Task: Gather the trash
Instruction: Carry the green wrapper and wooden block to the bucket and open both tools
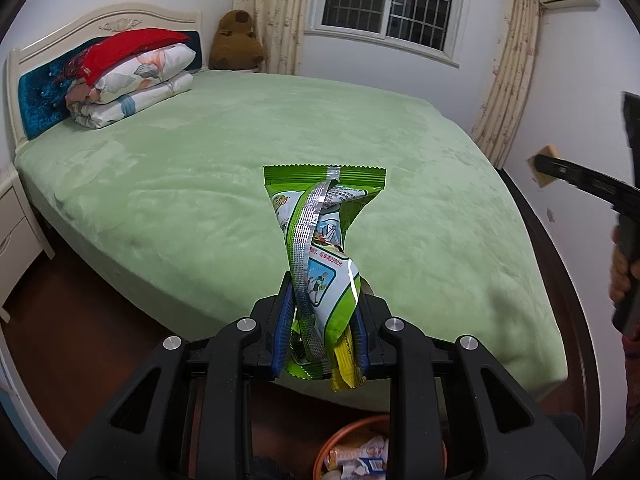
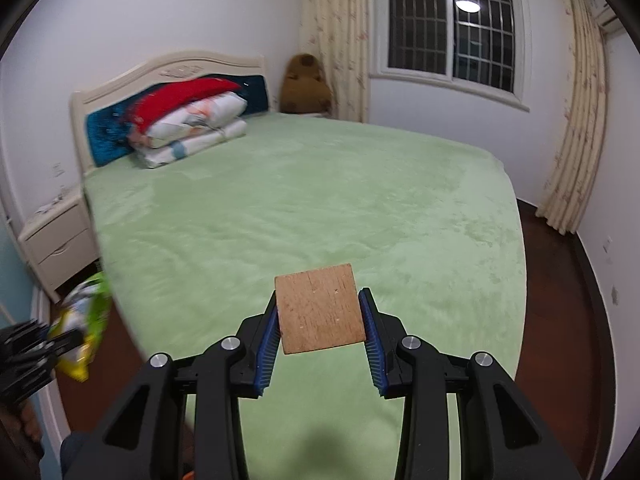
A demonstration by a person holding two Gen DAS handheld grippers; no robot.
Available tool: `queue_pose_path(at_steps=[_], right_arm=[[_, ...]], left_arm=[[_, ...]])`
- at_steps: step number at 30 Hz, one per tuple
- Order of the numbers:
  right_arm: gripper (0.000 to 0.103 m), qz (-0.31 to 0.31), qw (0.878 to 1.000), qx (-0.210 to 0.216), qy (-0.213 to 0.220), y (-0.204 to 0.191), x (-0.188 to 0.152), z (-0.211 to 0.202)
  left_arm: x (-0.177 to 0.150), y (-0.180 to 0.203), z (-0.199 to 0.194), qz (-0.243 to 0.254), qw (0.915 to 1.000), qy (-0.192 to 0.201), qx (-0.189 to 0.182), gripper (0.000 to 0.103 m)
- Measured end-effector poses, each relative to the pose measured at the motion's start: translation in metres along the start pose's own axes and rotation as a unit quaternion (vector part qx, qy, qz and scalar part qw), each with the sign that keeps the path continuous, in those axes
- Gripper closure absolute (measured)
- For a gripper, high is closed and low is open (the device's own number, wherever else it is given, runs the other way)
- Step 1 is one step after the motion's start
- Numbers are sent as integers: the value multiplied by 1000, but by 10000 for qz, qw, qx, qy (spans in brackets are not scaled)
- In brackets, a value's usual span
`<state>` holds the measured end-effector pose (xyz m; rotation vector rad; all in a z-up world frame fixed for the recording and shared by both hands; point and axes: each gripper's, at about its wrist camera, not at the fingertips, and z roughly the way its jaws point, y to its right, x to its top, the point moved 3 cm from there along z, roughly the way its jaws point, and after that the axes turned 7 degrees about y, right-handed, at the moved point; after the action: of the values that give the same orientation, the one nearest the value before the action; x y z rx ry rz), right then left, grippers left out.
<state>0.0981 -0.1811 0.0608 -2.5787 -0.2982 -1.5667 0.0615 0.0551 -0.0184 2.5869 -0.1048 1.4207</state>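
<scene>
Left wrist view: my left gripper [image 1: 324,320] pinches a green wrapper [image 1: 320,248] and a yellow wrapper [image 1: 347,364] above the bed [image 1: 160,184]; orange bin [image 1: 352,452] below. Right wrist view: my right gripper [image 2: 322,320] clamps a wood block [image 2: 320,308] over the bed.

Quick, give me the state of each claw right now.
Left claw: closed on crinkled green and white snack wrappers plus a yellow one.
Right claw: closed on a flat square brown wooden board.
</scene>
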Motion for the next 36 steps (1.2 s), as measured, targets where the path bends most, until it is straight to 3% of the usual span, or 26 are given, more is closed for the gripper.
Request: queue_pose_path(at_steps=[6, 13, 26, 36], right_arm=[[66, -110, 9994, 326, -57, -29, -45, -55], [66, -115, 9973, 516, -509, -51, -110, -81], [66, 289, 9784, 602, -1955, -65, -244, -56], [66, 449, 9607, 530, -2688, -71, -309, -23]], left_arm=[[-28, 18, -18, 142, 9997, -171, -120, 78], [-82, 40, -26, 441, 9967, -626, -265, 78], [-185, 65, 2, 497, 9817, -1786, -430, 78], [-248, 66, 41, 438, 9630, -2645, -263, 78]])
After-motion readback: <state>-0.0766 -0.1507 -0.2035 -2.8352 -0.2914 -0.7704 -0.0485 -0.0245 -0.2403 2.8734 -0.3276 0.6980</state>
